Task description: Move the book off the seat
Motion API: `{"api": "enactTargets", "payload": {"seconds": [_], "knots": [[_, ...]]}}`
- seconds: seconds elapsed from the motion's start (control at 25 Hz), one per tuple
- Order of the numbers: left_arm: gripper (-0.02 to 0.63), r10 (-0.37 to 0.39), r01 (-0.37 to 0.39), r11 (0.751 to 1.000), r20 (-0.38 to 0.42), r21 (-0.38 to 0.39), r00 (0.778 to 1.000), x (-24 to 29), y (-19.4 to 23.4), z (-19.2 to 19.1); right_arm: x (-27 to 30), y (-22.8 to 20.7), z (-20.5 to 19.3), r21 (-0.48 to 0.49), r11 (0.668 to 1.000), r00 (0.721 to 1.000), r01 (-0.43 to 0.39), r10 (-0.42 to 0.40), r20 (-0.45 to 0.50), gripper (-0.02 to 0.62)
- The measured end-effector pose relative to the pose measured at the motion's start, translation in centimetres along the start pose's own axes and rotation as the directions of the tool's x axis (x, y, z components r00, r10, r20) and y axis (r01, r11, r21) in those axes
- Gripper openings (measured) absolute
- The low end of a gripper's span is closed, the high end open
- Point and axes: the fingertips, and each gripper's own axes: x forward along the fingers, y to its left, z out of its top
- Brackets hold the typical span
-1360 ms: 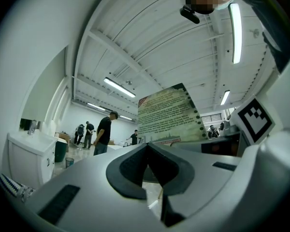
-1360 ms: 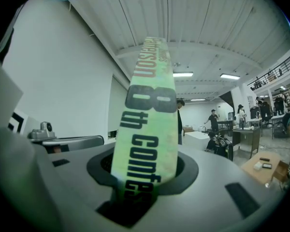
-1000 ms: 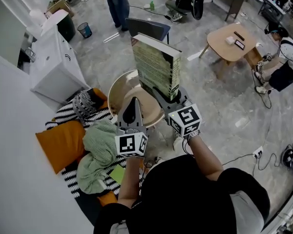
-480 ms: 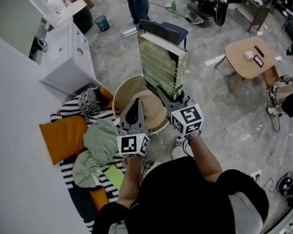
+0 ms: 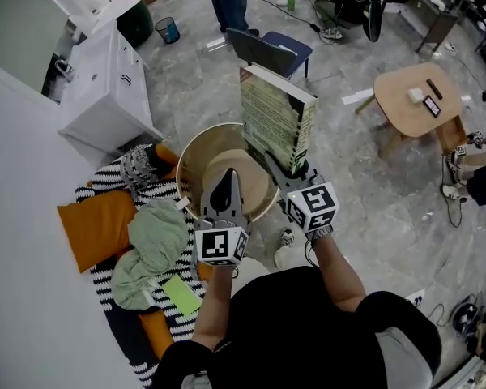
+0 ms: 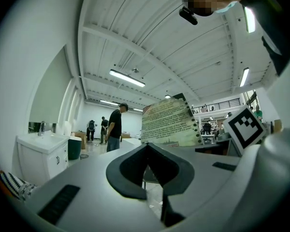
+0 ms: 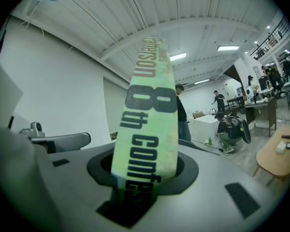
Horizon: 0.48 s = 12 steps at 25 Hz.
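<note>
- The book point(image 5: 275, 118) is gripped at its lower end by the right gripper point(image 5: 290, 167). In the right gripper view the green spine is seen standing up from between the closed jaws.
- The book is held upright in the air, lifted clear of the seat point(image 5: 191, 159). In the head view it stands over the right part of the round rim, so it is judged as not yet carried away.
- The left gripper point(image 5: 225, 177) is closed with nothing between its jaws, and it is held over the hollow of the seat, just beside the right one.
- The step in hand is judged to be the carrying of the book to a resting place. Only a small part of the tall book is clamped, so a firm grip and a level wrist are needed; otherwise the book could tip or slide out.
- The book should be moved slowly. The bare floor point(image 5: 364, 193) to the right seems the nearest flat place, while the wooden table point(image 5: 409, 96) is well apart.
- The book should be lowered until an edge touches, and only then should the jaws be opened.
- The empty left gripper could be used to steady the upper end if the book leans.
</note>
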Motion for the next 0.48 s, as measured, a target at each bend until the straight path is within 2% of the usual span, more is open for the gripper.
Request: {"api": "enactTargets", "payload": {"seconds": [0.2,0.48], "knots": [[0.009,-0.013,0.011,0.999,-0.053,-0.039,0.998,1.7,0.0,-3.0,-0.7,-2.5,-2.9,0.055,0.997,0.998,0.045,-0.042,-0.056,0.173],[0.009,-0.084,0.075,0.994,-0.125,-0.078,0.989,4.1,-0.3,-7.8,-0.9,-5.0,-7.0,0.07,0.99,0.984,0.124,-0.114,-0.137,0.173]]}}
